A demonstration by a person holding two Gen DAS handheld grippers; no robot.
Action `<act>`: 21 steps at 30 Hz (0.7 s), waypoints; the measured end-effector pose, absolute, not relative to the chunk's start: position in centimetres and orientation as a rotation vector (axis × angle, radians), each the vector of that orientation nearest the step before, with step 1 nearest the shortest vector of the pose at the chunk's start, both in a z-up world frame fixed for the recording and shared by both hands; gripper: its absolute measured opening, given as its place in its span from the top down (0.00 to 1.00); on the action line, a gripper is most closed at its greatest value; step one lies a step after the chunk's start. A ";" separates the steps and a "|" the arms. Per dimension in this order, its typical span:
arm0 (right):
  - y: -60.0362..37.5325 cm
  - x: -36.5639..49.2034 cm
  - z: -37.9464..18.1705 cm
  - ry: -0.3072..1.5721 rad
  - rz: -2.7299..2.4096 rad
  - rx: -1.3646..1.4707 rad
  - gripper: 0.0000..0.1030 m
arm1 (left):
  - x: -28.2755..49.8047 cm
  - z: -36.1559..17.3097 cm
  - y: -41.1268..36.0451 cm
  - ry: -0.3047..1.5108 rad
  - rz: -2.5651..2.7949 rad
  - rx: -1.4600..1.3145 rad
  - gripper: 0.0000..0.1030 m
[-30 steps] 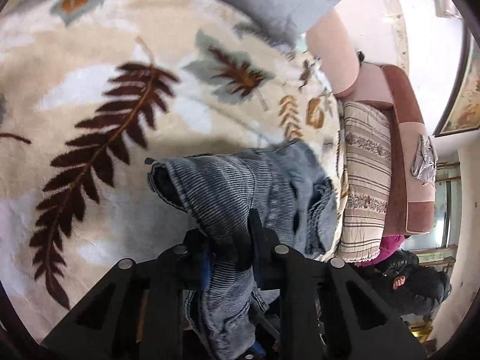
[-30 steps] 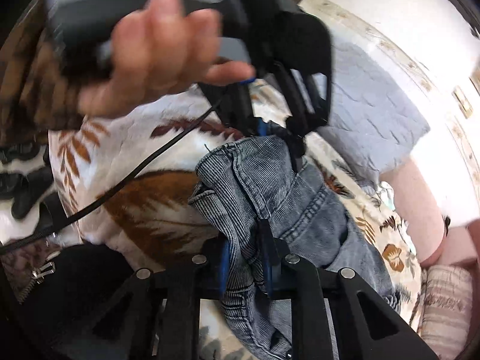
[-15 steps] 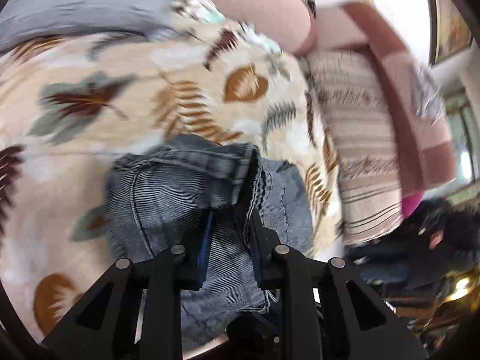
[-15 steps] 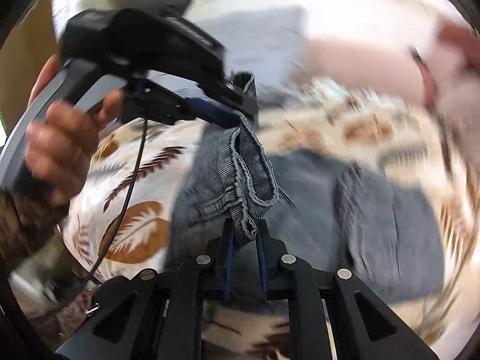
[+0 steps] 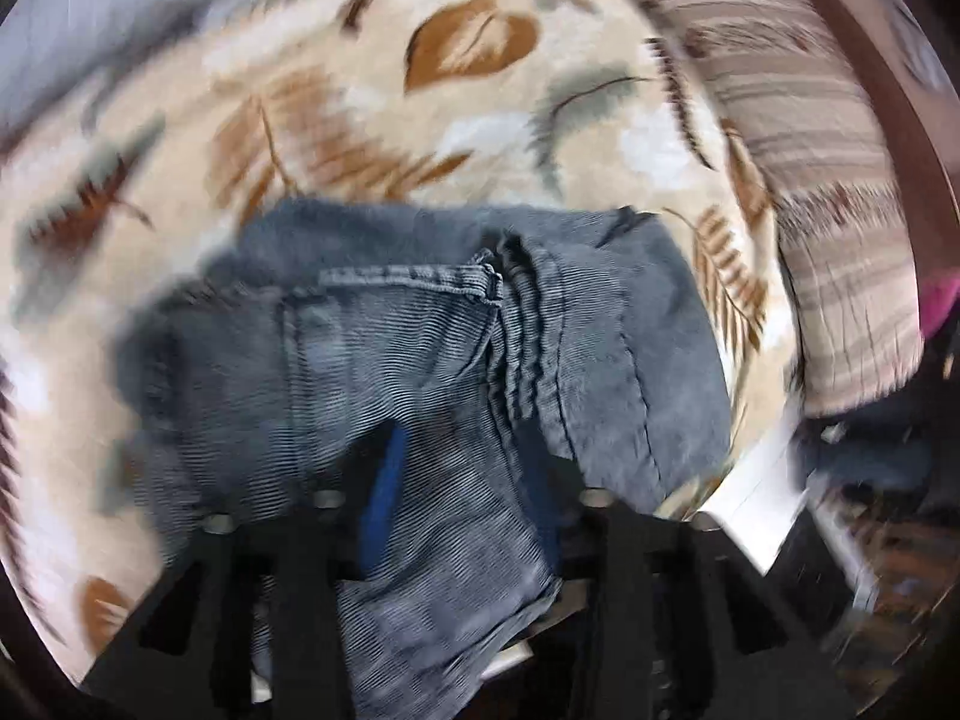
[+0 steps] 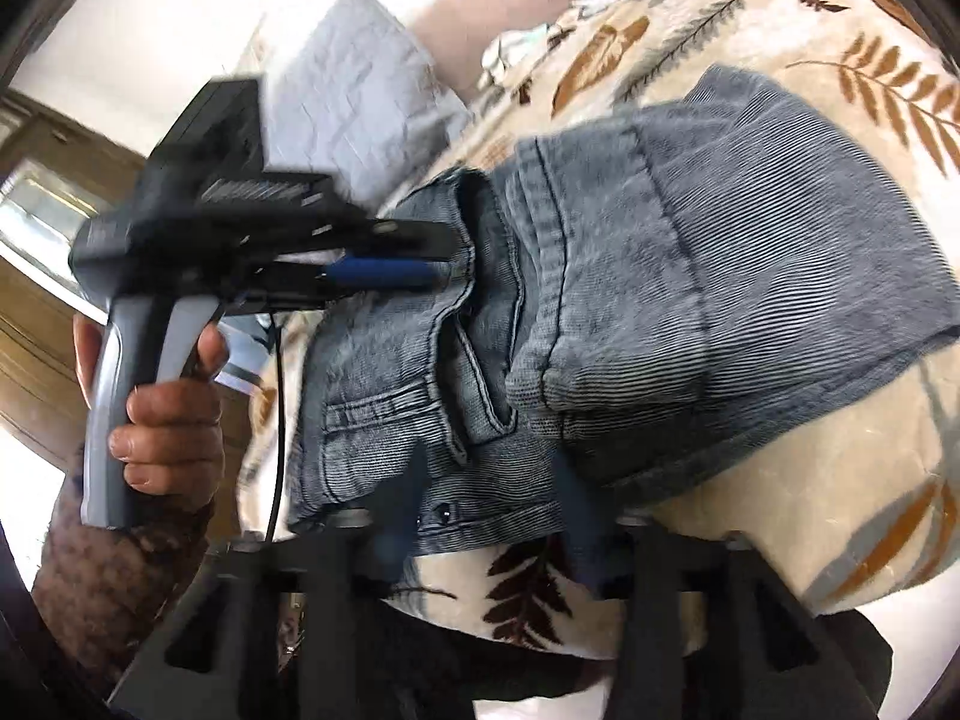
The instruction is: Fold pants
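Both our hand-held grippers, left (image 5: 456, 468) and right (image 6: 486, 516), have just been opening their jaws, cloth between but unpinched, over the folded denim pants (image 6: 690, 276) lying on the leaf-patterned blanket (image 5: 480, 90).

Counts, both views:
- pants (image 5: 420, 360): 1, grey-blue corduroy, bunched in folds.
- blanket (image 5: 360, 90): 1, cream with leaf print.
- grippers: 2. Left gripper (image 6: 444, 258); right gripper (image 6: 486, 510).
- hand (image 6: 168, 420): 1 in view, on left gripper handle.
- cable (image 6: 277, 420): 1, black.
- grey pillow (image 6: 360, 102): 1.
- striped cushion (image 5: 828, 210): 1.
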State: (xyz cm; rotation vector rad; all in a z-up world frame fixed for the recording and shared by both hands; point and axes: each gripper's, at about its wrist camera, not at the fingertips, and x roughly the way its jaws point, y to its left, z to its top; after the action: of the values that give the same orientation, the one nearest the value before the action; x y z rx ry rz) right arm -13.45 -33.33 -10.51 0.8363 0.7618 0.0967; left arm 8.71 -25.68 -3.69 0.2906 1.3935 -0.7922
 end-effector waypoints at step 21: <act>-31.0 -10.7 -10.2 0.783 0.208 0.937 0.28 | 9.1 -0.7 -22.8 1.111 -0.751 0.609 0.33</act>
State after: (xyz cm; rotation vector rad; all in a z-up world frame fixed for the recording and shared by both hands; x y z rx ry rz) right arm -10.66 -30.96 -10.17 0.9366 0.7830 0.2081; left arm 9.08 -22.84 -0.74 0.6087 1.1107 -0.7511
